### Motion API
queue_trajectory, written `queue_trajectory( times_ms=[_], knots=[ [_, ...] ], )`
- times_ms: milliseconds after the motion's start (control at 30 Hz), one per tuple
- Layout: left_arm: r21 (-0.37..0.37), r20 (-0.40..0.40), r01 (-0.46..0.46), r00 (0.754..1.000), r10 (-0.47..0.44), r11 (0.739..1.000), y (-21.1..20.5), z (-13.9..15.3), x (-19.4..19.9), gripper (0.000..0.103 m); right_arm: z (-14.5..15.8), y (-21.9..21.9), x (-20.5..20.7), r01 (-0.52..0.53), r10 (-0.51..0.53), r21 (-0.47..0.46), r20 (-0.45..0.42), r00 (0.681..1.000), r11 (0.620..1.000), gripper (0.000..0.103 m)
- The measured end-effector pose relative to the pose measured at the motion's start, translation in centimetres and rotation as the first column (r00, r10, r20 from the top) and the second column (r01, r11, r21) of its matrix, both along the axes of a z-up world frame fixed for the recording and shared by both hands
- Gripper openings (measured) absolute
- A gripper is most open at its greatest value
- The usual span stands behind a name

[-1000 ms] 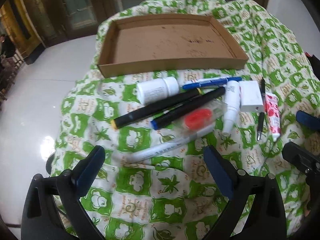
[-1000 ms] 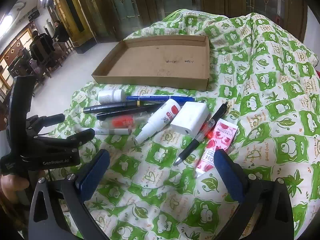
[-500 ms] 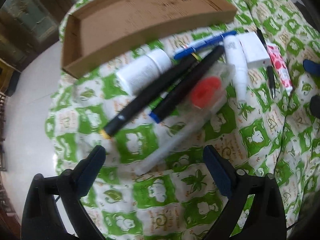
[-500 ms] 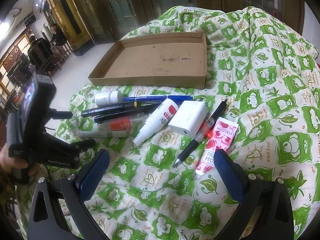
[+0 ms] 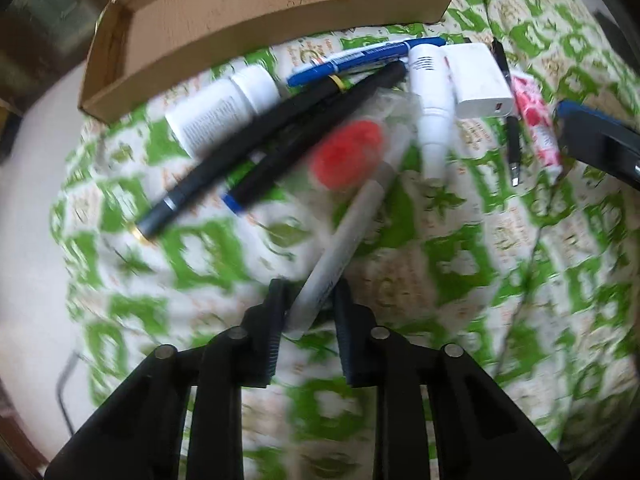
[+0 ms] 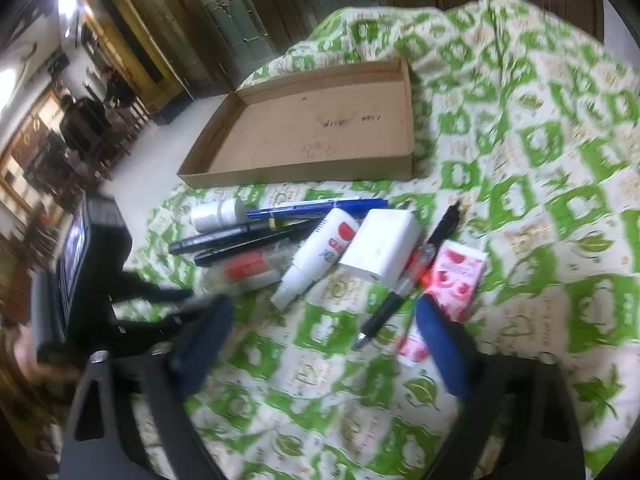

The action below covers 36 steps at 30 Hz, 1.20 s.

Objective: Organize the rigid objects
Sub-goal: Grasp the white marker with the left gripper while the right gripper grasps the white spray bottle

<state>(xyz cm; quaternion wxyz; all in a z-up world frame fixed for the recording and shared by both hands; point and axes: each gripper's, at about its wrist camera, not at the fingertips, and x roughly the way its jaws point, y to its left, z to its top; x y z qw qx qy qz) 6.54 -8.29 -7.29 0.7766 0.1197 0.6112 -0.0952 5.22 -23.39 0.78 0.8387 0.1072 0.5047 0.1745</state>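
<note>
Writing: I cannot read any label, all is blurred.
Left hand-held gripper [image 5: 308, 300]: just closed onto white marker [image 5: 344, 248].
Right hand-held gripper [image 6: 324, 336]: narrowing, holds nothing.

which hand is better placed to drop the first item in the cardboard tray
Left. The left hand-held gripper has just been closing around the white marker, while the right hand-held gripper is unclamped over the black pen. The cardboard tray holds nothing.
</note>
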Motion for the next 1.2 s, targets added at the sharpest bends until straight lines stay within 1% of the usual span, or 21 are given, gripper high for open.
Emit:
queue_trajectory(
  times_ms=[33,67,133,200,267,333,400,500,567,667,700,733,767,800,833,900,933,1000,1100,1133,1200],
  knots=[
    [-0.024,-0.013,-0.021,1.000,0.020,1.000,-0.3,-0.2,-0.4,0.018,-0.5,-0.1,0.5,0.007,-0.006,0.035,-0.032,0.999,0.999,0.065],
    [-0.036,-0.017,-0.035,0.999,0.034,0.999,-0.6,-0.7,-1.3,0.017,-1.0,-0.2,1.1,0.018,-0.013,0.073,-0.069,0.998,0.997,0.063],
    [-0.035,-0.010,-0.046,0.999,0.046,0.998,-1.4,-1.4,-2.5,0.015,-1.9,-0.3,1.9,0.037,-0.020,0.138,-0.129,0.991,0.990,0.056],
    [-0.030,0.009,-0.060,0.998,0.060,0.998,-2.1,-1.9,-3.4,0.015,-2.6,0.1,2.6,0.049,-0.018,0.180,-0.172,0.985,0.982,0.052],
    [-0.049,0.012,-0.079,0.997,0.080,0.996,-2.4,-2.5,-3.8,0.015,-3.3,0.6,3.2,0.060,-0.018,0.201,-0.204,0.979,0.978,0.052],
    [-0.071,0.021,-0.101,0.995,0.103,0.992,-2.1,-2.2,-3.6,0.015,-4.0,1.0,3.9,0.081,-0.028,0.221,-0.235,0.972,0.972,0.052],
    [-0.078,0.027,-0.120,0.992,0.122,0.990,-1.9,-2.6,-3.1,0.017,-4.5,1.2,4.6,0.108,-0.045,0.241,-0.255,0.966,0.964,0.052],
    [-0.084,0.027,-0.135,0.990,0.138,0.987,-2.5,-3.2,-2.6,0.018,-5.2,1.5,5.7,0.150,-0.080,0.238,-0.277,0.957,0.960,0.051],
    [-0.075,0.027,-0.130,0.991,0.132,0.989,-3.1,-3.6,-1.9,0.019,-5.9,1.8,6.3,0.165,-0.082,0.255,-0.307,0.948,0.953,0.047],
    [-0.066,0.030,-0.128,0.991,0.130,0.990,-4.0,-4.5,-1.5,0.020,-6.8,2.4,6.9,0.174,-0.093,0.240,-0.315,0.945,0.955,0.042],
    [-0.069,0.030,-0.131,0.991,0.133,0.989,-3.6,-4.6,-1.2,0.020,-7.2,2.4,7.1,0.184,-0.096,0.256,-0.322,0.942,0.949,0.042],
    [-0.075,0.031,-0.135,0.990,0.138,0.988,-3.9,-4.9,-1.2,0.020,-7.5,2.2,7.3,0.193,-0.098,0.269,-0.330,0.939,0.944,0.041],
    [-0.079,0.033,-0.138,0.990,0.141,0.987,-4.7,-4.6,-0.9,0.020,-7.6,2.1,7.3,0.195,-0.096,0.275,-0.336,0.937,0.941,0.041],
    [-0.080,0.035,-0.137,0.990,0.140,0.987,-4.3,-4.4,0.8,0.020,-7.6,2.1,7.3,0.195,-0.096,0.272,-0.337,0.937,0.942,0.038],
    [-0.081,0.041,-0.139,0.989,0.142,0.987,-4.6,-4.6,0.6,0.020,-7.6,1.8,7.4,0.193,-0.097,0.262,-0.338,0.936,0.945,0.027],
    [-0.099,0.034,-0.142,0.989,0.146,0.985,-4.4,-4.1,0.5,0.015,-7.9,1.2,7.3,0.192,-0.086,0.273,-0.355,0.931,0.943,0.027],
    [-0.109,0.025,-0.145,0.989,0.148,0.983,-4.4,-3.7,-0.2,0.014,-8.0,1.2,7.1,0.189,-0.077,0.279,-0.368,0.927,0.942,0.027],
    [-0.124,-0.004,-0.148,0.989,0.149,0.981,-4.4,-4.0,-1.3,0.011,-7.9,1.1,6.3,0.152,-0.036,0.280,-0.381,0.924,0.948,0.027],
    [-0.104,-0.030,-0.125,0.992,0.122,0.987,-5.1,-5.0,-3.2,0.011,-7.8,1.7,4.7,0.086,0.034,0.279,-0.400,0.916,0.956,0.027],
    [-0.098,-0.029,-0.116,0.993,0.114,0.988,-5.4,-5.4,-3.7,0.011,-7.9,2.0,3.8,0.058,0.059,0.269,-0.408,0.911,0.961,0.027],
    [-0.086,-0.013,-0.115,0.993,0.115,0.990,-6.0,-6.1,-4.0,0.011,-8.0,2.6,2.8,0.029,0.078,0.248,-0.410,0.909,0.968,0.027]
  ],
)
